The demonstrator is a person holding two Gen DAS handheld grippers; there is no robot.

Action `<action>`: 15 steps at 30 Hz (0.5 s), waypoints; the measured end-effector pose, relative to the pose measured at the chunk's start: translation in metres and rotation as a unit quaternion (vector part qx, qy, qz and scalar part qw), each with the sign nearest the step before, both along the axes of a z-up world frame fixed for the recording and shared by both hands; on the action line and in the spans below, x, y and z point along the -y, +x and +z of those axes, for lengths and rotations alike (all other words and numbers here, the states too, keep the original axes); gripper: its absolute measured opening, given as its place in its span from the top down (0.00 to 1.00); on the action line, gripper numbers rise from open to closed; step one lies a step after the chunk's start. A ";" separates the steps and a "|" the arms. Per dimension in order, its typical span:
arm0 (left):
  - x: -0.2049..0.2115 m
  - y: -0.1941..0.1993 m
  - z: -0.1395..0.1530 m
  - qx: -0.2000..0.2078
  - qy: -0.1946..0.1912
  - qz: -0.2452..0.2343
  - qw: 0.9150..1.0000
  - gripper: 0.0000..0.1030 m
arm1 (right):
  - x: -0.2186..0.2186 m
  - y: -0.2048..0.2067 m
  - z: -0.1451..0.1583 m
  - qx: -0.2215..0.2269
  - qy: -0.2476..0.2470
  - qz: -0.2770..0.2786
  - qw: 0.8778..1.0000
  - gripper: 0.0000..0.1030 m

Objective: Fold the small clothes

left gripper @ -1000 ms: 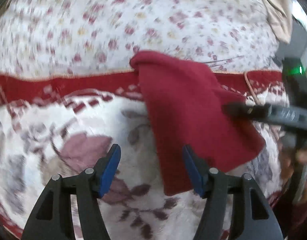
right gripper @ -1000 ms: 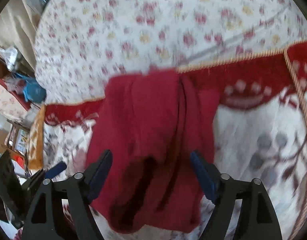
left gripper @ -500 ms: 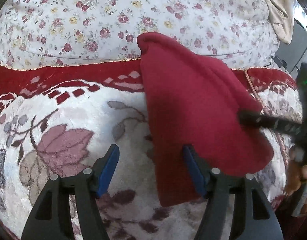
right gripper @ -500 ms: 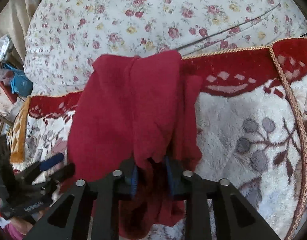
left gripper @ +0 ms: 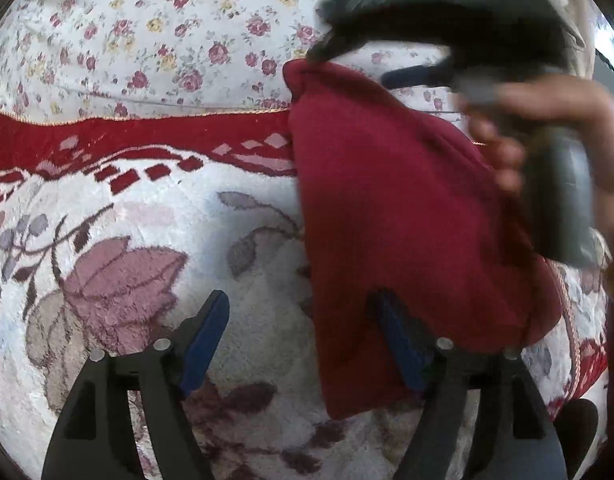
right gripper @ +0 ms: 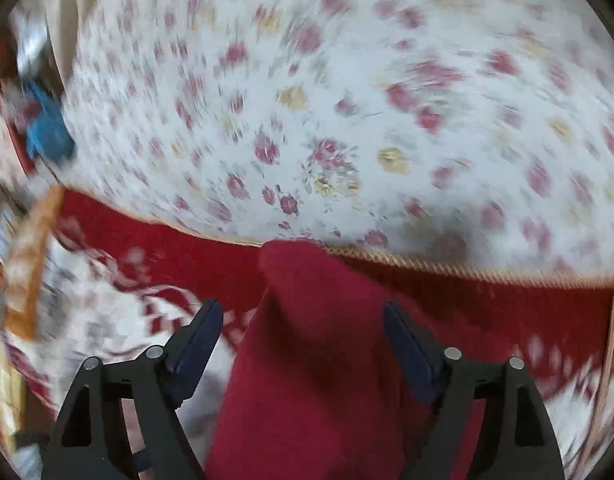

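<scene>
One red garment [left gripper: 407, 220] lies folded into a long, narrow, thick-piled shape on the patterned rug [left gripper: 147, 260], its far tip reaching onto the floral sheet [left gripper: 167, 40]. Left gripper [left gripper: 303, 344]: jaws spread and opening, nothing pinched; the right pad stands at the garment's near edge. Right gripper [right gripper: 299, 340]: jaws spread and opening above the cloth, apparently clear of it, though motion blur limits certainty. A hand [left gripper: 547, 132] carries that gripper.
</scene>
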State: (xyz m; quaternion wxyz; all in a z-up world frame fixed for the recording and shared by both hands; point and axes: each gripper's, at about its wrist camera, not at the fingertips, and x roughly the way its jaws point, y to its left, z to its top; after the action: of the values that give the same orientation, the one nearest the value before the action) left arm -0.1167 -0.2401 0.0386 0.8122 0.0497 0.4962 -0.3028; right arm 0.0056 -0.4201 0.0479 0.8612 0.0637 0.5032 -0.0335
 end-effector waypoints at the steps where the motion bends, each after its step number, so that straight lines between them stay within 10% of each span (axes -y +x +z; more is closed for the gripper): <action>1: -0.001 0.001 -0.001 -0.004 -0.003 0.002 1.000 0.24 | -0.001 0.009 -0.012 -0.023 -0.028 -0.002 0.999 0.49; 5: -0.004 0.007 -0.003 -0.016 -0.011 0.007 1.000 0.19 | 0.029 0.015 -0.047 -0.022 -0.091 -0.087 0.992 0.64; 8: -0.002 0.008 -0.004 -0.022 -0.011 0.009 1.000 0.19 | 0.067 0.011 -0.066 -0.046 0.012 -0.156 0.987 0.66; 15: 0.000 0.005 -0.003 -0.009 0.000 0.011 1.000 0.19 | 0.059 -0.068 0.018 0.053 0.017 -0.122 0.991 0.36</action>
State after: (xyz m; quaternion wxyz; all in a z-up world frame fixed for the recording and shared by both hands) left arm -0.1115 -0.2398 0.0357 0.8109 0.0421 0.5039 -0.2945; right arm -0.0621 -0.4795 0.0663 0.8746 0.1413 0.4462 -0.1262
